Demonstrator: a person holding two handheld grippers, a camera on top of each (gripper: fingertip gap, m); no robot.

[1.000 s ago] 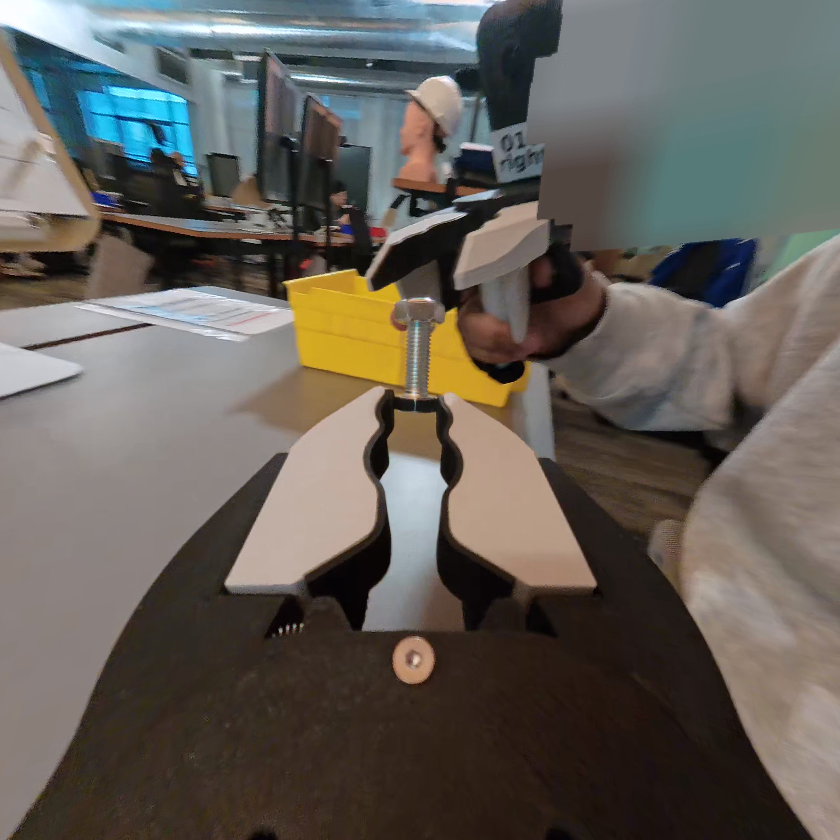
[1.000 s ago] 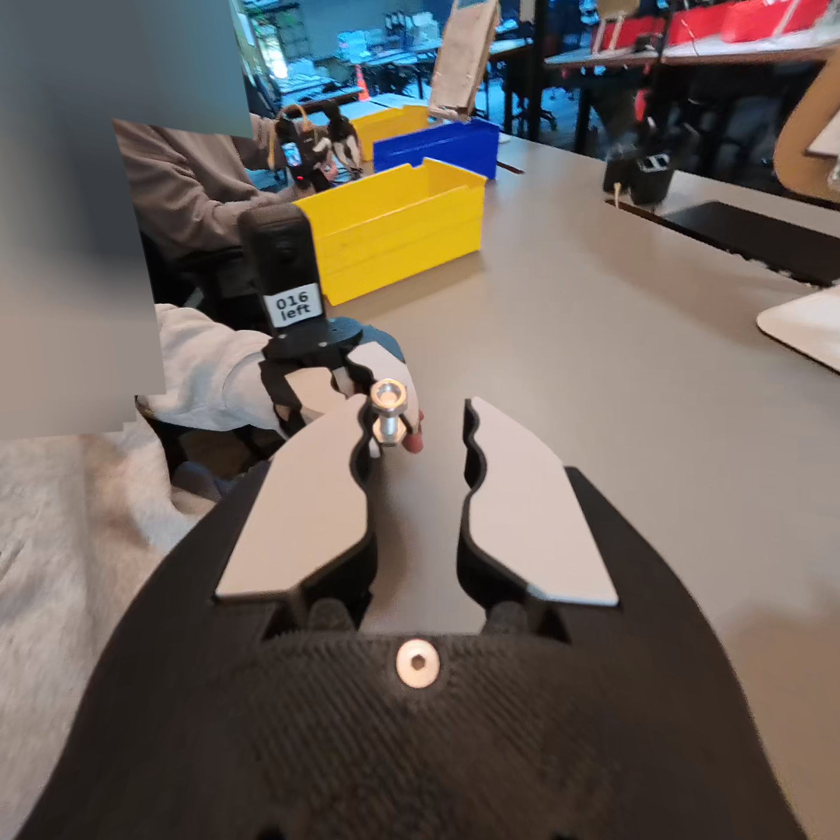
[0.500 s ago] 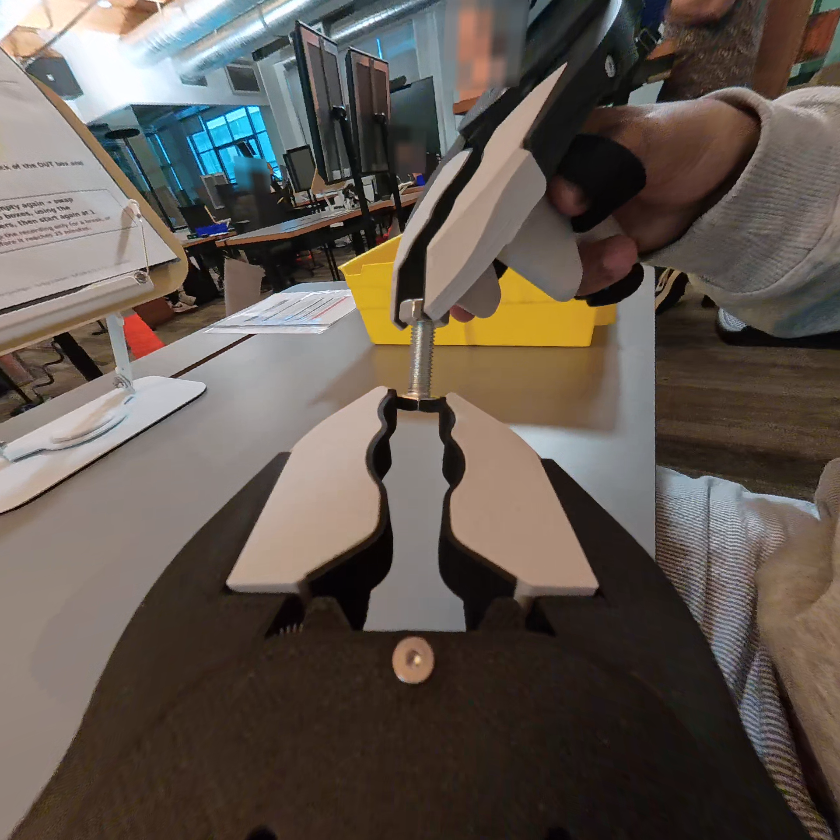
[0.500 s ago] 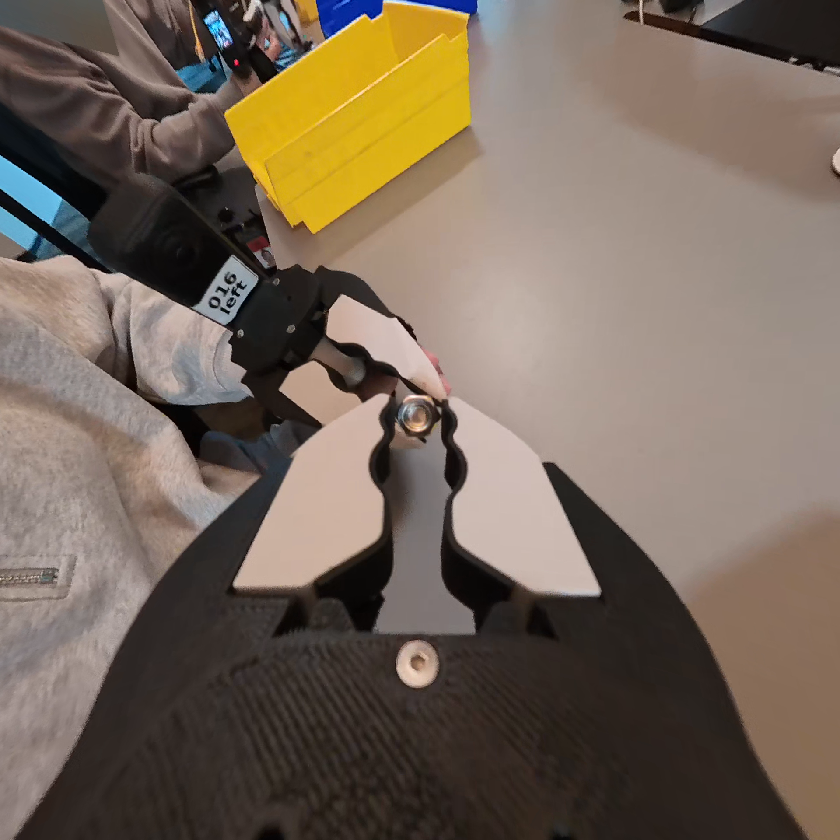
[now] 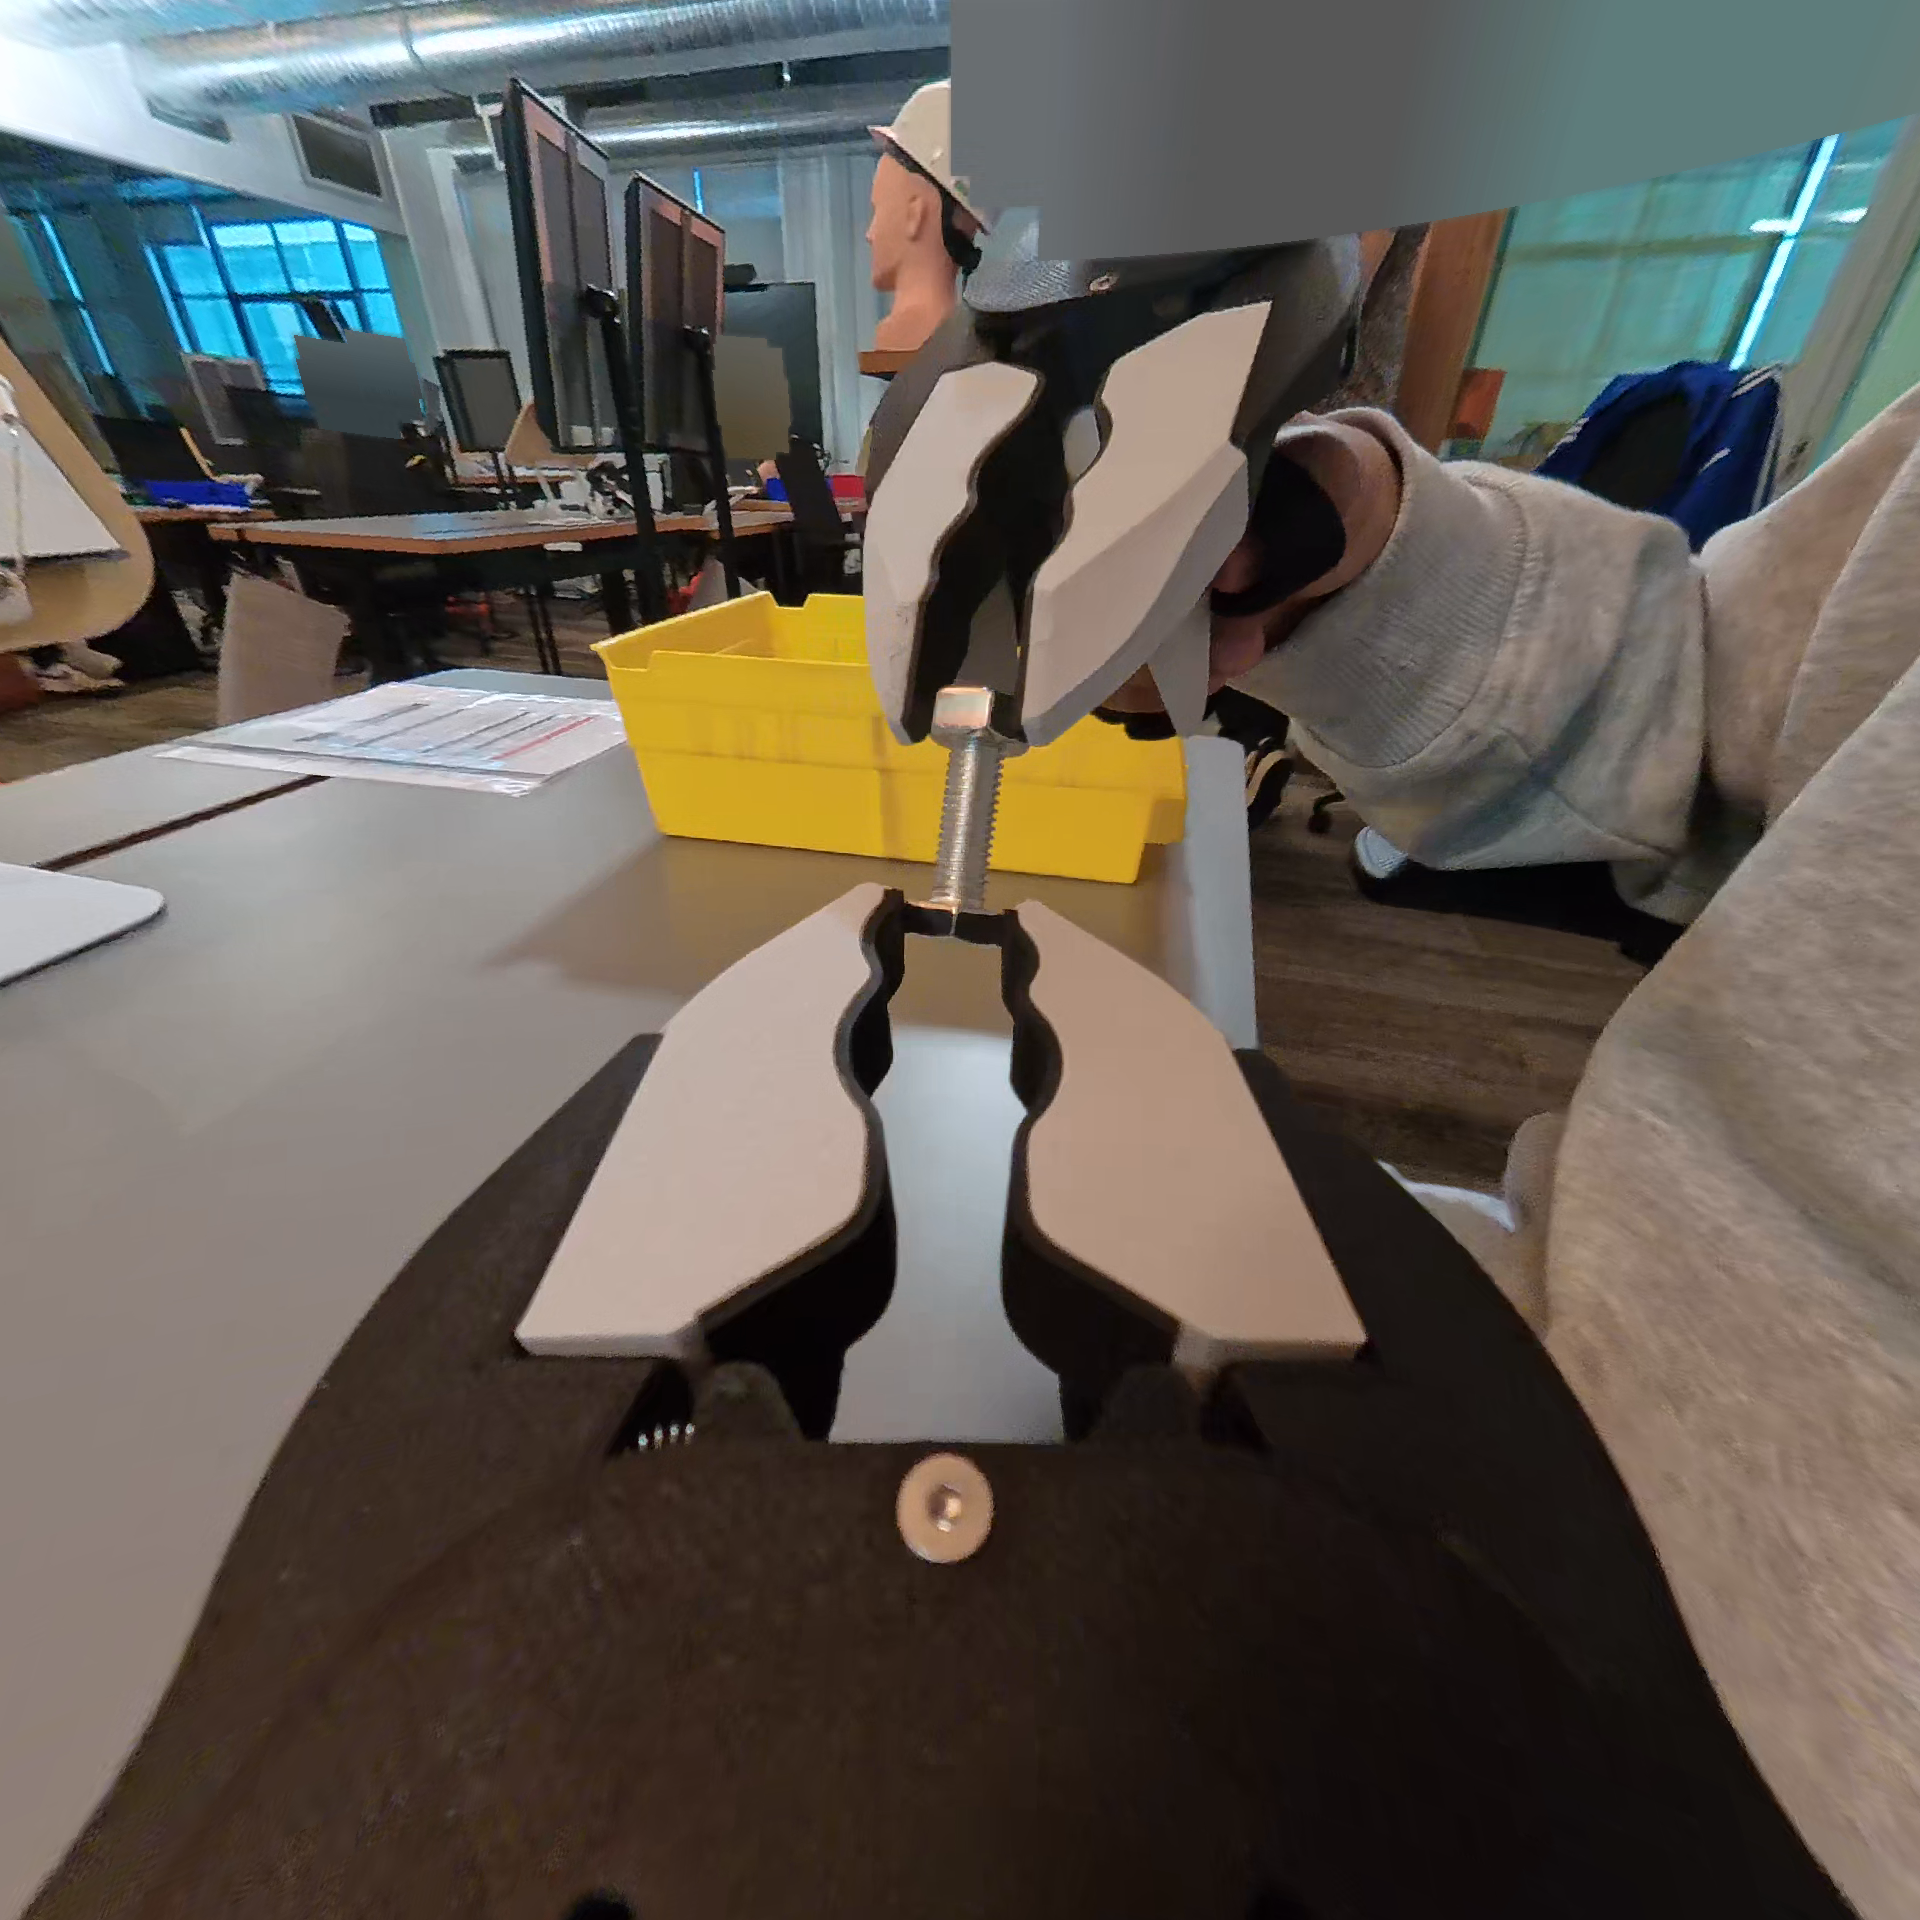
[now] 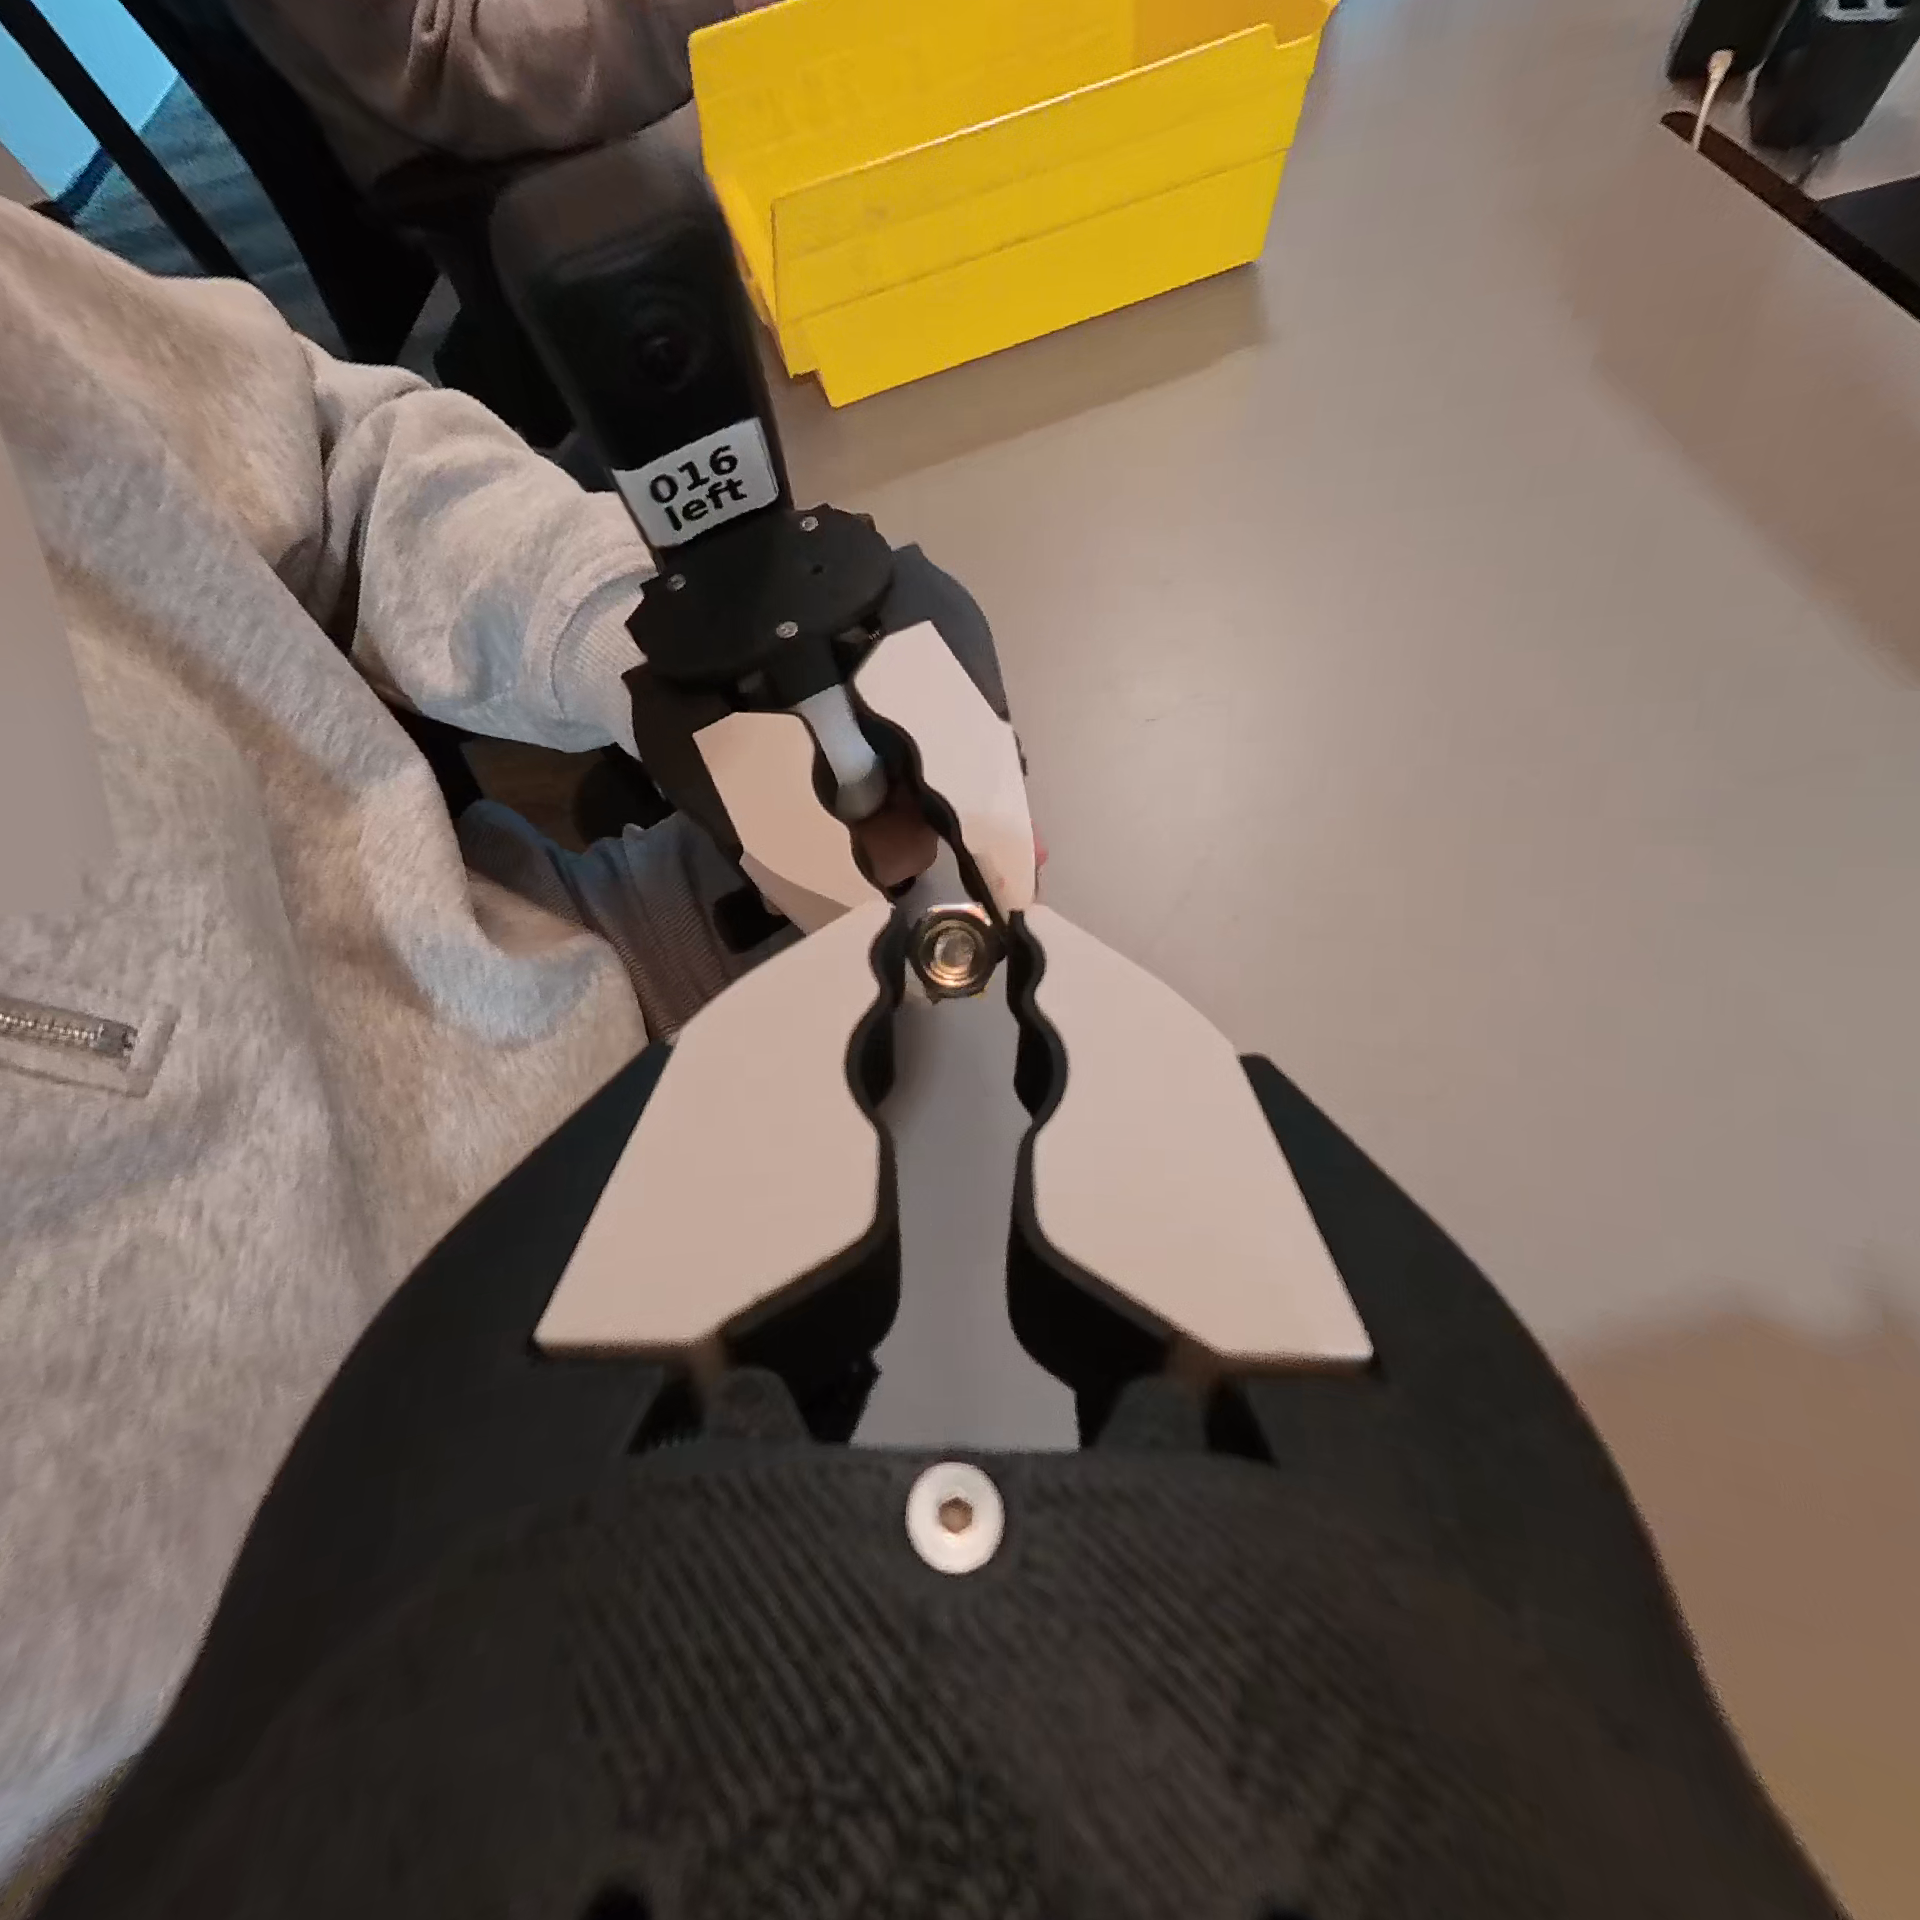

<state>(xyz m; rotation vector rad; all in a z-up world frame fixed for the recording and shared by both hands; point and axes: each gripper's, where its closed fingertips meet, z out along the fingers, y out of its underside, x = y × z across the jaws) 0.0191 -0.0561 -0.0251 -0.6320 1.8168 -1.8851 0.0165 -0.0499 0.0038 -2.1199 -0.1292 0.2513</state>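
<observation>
A silver threaded bolt [image 5: 964,821] stands upright above the grey table [image 5: 312,987]. My left gripper [image 5: 951,916] is shut on the bolt's lower end. My right gripper [image 5: 966,717] comes down from above and is shut on the hex top end [image 5: 961,711]. In the right wrist view I look down on that hex end [image 6: 951,951], held between my right gripper's tips [image 6: 951,935]. The left gripper [image 6: 935,894] lies just beyond it, held by a hand in a grey sleeve [image 6: 447,603]. I cannot tell if the hex end is the head or a nut.
A yellow bin [image 5: 883,748] stands on the table behind the bolt; it also shows in the right wrist view [image 6: 1018,177]. Papers [image 5: 416,727] lie at the far left, a white stand base [image 5: 62,914] at the left edge. The table's edge [image 5: 1226,883] runs just right of the bolt. Only a small space, under 4 cm, lies between the two pairs of fingers.
A second ago my right gripper was open beside the bolt's top. It closed on the hex end and has since turned about the bolt's axis. My left gripper stayed shut on the bolt.
</observation>
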